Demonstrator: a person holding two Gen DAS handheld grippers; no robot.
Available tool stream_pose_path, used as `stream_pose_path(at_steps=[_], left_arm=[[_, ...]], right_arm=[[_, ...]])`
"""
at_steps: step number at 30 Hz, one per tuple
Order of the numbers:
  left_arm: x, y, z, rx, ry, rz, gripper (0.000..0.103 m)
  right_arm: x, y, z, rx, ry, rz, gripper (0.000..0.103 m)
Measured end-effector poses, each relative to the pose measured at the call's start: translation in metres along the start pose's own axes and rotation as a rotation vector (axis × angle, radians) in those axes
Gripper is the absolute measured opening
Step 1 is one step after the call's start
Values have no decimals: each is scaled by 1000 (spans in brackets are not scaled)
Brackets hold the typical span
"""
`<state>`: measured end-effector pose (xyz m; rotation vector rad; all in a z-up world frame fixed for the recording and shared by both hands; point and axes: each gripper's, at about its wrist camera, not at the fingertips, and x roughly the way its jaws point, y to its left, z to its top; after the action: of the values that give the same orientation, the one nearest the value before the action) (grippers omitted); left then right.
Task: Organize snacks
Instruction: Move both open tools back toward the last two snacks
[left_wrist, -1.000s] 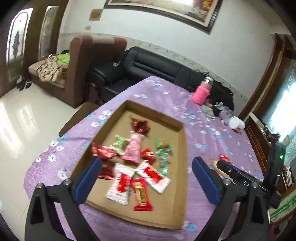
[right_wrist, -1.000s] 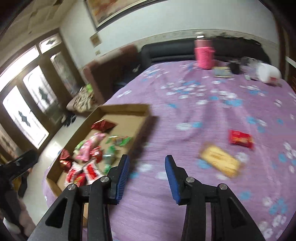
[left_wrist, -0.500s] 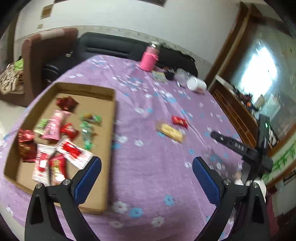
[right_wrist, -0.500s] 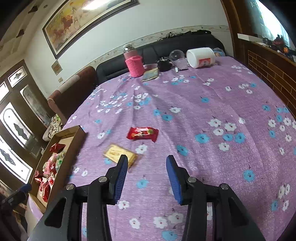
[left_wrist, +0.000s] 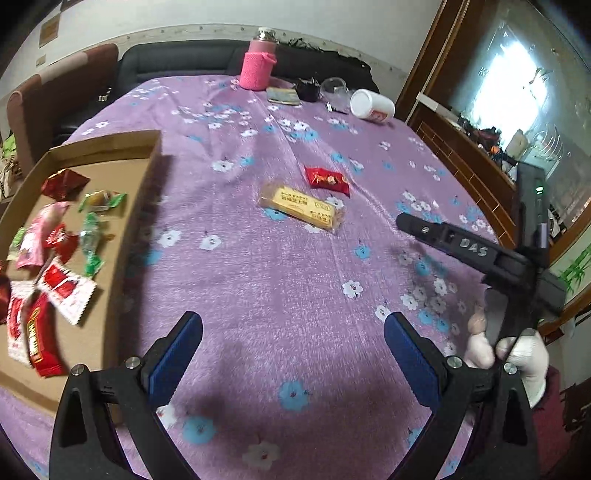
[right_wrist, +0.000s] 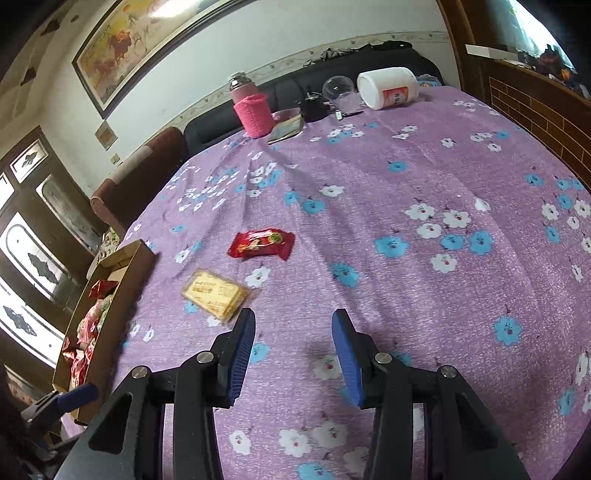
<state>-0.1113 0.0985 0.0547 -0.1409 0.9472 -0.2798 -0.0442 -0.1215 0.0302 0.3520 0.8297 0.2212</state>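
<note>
My left wrist camera looks steeply down along its hand-held gripper (left_wrist: 293, 354) at the desk (left_wrist: 258, 280), cardboard tray (left_wrist: 122, 229) at its left edge, the other hand-held gripper at its right. My right wrist camera tilts down over the same cloth from the opposite side, tray far left. Both views share the yellow biscuit pack (left_wrist: 301, 208) (right_wrist: 216, 294), red packet (left_wrist: 327, 179) (right_wrist: 262, 243) and pink bottle (left_wrist: 257, 64) (right_wrist: 251, 110).

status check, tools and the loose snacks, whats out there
Left tool open, empty. Right tool open, empty. Yellow biscuit pack and red candy loose on the cloth, outside the cardboard tray. Nothing blocking them.
</note>
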Motion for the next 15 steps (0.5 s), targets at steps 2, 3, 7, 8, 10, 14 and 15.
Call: stream_pose_path(at_steps=[2, 3, 7, 8, 10, 14, 15], left_arm=[[10, 0, 5, 1, 13, 3, 99], [16, 1, 7, -5, 22, 1, 99], [35, 3, 9, -27, 45, 0, 99], [37, 5, 9, -34, 50, -4, 99], [43, 8, 6, -52, 66, -13, 99], [45, 6, 2, -46, 52, -8, 99], [45, 6, 2, -49, 49, -10, 99]], right_arm=[[-1, -2, 3, 0, -1, -5, 46], [-1, -3, 6, 0, 0, -5, 46], [5, -1, 18, -17, 17, -8, 46], [9, 1, 22, -28, 21, -13, 46], [21, 5, 33, -59, 38, -20, 46], [49, 18, 62, -99, 76, -6, 47], [59, 22, 70, -105, 99, 6, 49]])
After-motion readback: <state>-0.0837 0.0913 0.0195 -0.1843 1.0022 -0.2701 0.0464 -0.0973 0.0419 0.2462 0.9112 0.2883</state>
